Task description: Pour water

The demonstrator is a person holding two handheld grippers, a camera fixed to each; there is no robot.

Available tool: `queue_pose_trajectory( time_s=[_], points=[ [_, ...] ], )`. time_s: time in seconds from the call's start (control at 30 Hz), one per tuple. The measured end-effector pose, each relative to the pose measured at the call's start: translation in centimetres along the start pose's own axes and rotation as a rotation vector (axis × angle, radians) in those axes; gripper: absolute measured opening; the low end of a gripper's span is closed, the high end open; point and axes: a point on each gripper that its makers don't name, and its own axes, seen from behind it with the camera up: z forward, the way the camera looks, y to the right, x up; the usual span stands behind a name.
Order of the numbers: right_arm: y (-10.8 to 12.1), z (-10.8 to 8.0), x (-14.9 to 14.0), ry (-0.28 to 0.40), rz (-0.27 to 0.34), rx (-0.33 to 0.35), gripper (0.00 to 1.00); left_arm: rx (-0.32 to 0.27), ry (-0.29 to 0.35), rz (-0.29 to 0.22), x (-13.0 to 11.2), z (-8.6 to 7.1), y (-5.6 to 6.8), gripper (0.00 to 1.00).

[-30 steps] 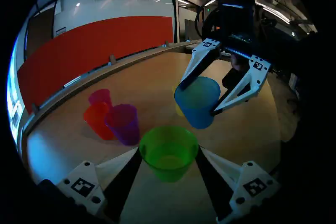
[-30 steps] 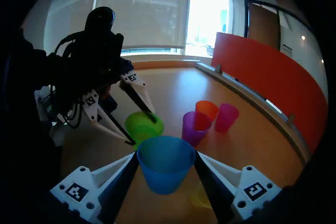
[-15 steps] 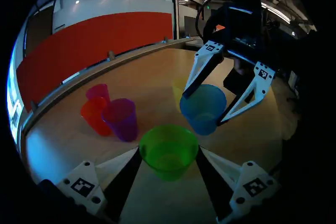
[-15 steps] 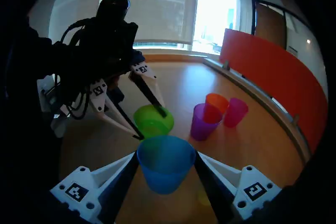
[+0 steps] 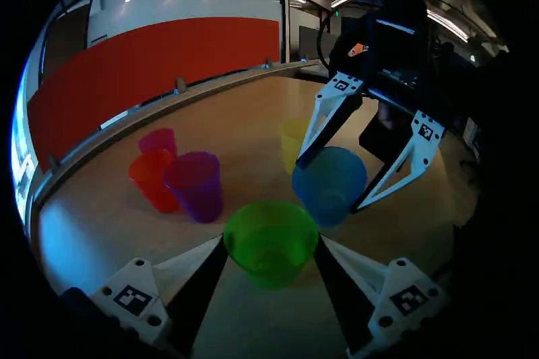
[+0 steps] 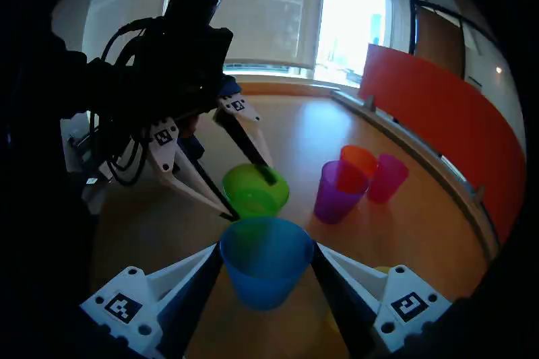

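The green plastic cup (image 5: 271,241) sits clamped in the left tongs (image 5: 269,243), nearest the camera. Beyond it to the right, the right tongs (image 5: 330,187) grip the blue plastic cup (image 5: 330,184). The yellow plastic cup (image 5: 293,138) stands just behind it on the wooden desk (image 5: 229,113). To the left stands the purple plastic cup (image 5: 195,187), with the orange plastic cup (image 5: 149,180) at its left and the pink plastic cup (image 5: 160,140) behind.

A translucent green cup (image 5: 271,243) stands upright, mouth open, gripped at both sides between the jaws of the left gripper (image 5: 269,242). A translucent blue cup (image 5: 329,184), of the same tapered shape and also upright, is gripped between the jaws of the right gripper (image 6: 266,248), just beside the green one
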Motion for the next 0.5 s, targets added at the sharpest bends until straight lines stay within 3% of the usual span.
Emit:
queue_pose_trajectory(
  time_s=[0.5],
  points=[
    [-0.37,0.79,-0.41,-0.003,0.006,0.006,0.94,-0.002,-0.016,0.005,-0.56,-0.2,0.05,0.87]
  ],
)
